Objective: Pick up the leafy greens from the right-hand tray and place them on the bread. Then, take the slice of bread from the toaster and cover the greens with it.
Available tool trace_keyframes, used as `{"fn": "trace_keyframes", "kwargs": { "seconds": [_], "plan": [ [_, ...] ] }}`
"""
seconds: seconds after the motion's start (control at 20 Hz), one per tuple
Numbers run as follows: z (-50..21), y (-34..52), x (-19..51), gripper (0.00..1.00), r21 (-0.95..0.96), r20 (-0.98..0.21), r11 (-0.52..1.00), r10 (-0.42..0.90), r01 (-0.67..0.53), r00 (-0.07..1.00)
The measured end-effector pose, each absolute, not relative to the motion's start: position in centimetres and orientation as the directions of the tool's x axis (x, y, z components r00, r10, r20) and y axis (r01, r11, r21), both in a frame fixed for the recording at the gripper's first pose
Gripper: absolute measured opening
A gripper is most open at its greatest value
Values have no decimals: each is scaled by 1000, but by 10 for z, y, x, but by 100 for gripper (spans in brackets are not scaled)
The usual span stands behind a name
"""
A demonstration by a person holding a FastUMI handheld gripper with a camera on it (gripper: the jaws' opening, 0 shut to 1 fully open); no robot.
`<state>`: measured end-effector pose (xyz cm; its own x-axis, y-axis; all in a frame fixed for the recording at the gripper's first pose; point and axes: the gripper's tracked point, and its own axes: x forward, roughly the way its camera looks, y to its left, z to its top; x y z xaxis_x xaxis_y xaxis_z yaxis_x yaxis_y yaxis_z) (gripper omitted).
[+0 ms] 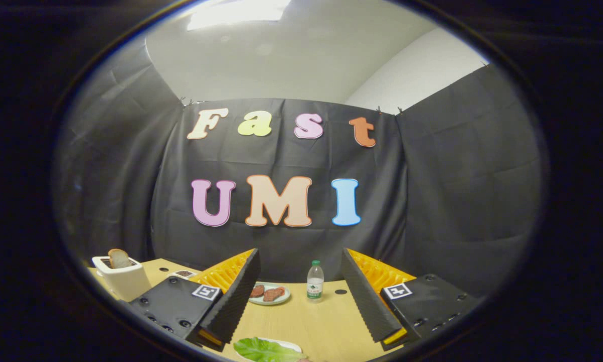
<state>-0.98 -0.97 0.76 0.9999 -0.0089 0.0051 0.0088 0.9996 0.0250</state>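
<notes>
Dim booth under a bright ceiling panel (pixel 238 12), sharp centre, strong fisheye bending at the rim.

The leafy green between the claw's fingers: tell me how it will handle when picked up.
The leafy green looks thin and ruffled, so it will probably flop and droop from wherever it is pinched. It seems very light, so the open claw may drag it along its white plate before gripping. Its crinkled edge could tear or bruise under hard pressure.
</notes>
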Motion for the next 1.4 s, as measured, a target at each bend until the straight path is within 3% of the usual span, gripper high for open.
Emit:
{"fn": "trace_keyframes", "kwargs": {
  "seconds": [0.15, 0.65, 1.4],
  "plan": [
    [5, -9, -12, 100, 33, -7, 999, -1, 1, 1000],
    [-38, 25, -8, 100, -70, -154, 959, 262, -275, 953],
    [-162, 35, -10, 100, -72, -494, 800, 490, -596, 718]
  ]
}}
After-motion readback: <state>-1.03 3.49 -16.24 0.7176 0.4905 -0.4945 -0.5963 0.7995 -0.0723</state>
